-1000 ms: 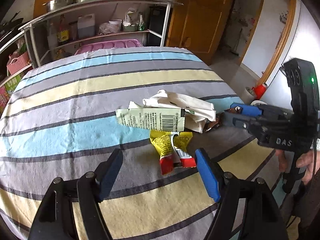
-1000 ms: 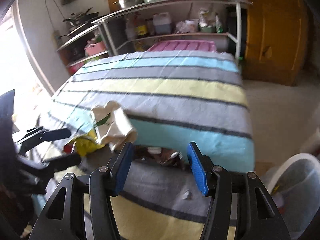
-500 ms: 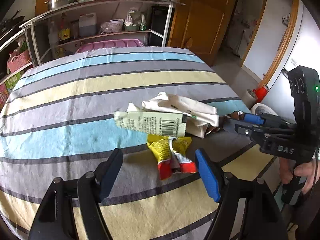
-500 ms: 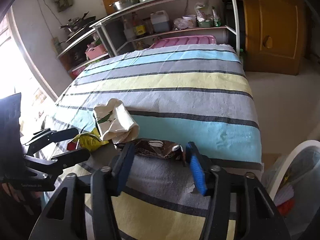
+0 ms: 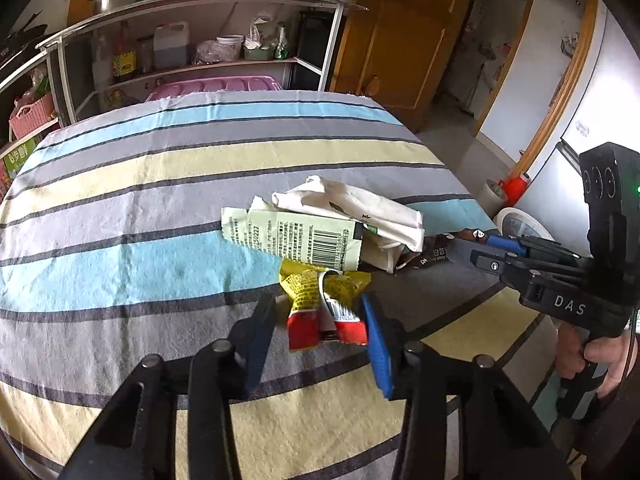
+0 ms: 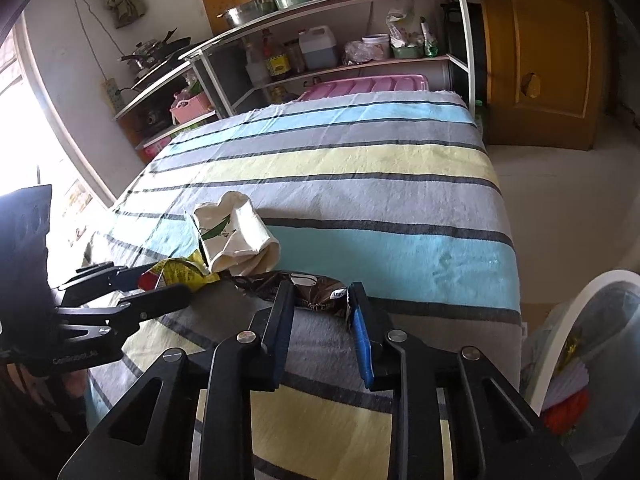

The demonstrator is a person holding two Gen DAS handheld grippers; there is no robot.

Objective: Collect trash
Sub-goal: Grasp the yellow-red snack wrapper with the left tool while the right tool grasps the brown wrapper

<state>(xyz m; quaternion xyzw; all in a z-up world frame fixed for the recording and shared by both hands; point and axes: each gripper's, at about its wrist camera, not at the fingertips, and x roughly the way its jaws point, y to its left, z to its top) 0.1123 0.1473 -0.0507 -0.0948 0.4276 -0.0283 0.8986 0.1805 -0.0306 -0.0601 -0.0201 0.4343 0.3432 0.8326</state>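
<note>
The trash lies in a small heap at the near right part of the striped surface [image 5: 140, 184]. At the heap's near end is a yellow-and-red wrapper [image 5: 326, 308], its red end sitting between the blue pads of the left claw [image 5: 320, 336]. Those jaws have just been closing around it; the right pad touches the red end, while the left pad looks a hair off it, though the angle makes that hard to judge, so I read it as released rather than clenched. At twelve o'clock from that wrapper, overlapping its yellow top, lies a pale green packet with a barcode [image 5: 296, 236], and on top of that a crumpled white paper bag [image 5: 360, 210] with a green leaf mark.

At three o'clock from the heap, a brown wrapper [image 6: 316, 292] lies across the surface edge. The right claw [image 6: 320, 312] has just been closing on it and is now grasping it, both pads pressed against its crumpled sides. A hand [image 5: 600, 354] grips this claw's handle.

Beyond the surface's right edge, at four o'clock in the right wrist view, stands a white bin [image 6: 560, 340] lined with clear plastic, coloured scraps inside. At twelve o'clock past the surface is a metal shelf rack [image 5: 200, 4] with bottles and pots.
</note>
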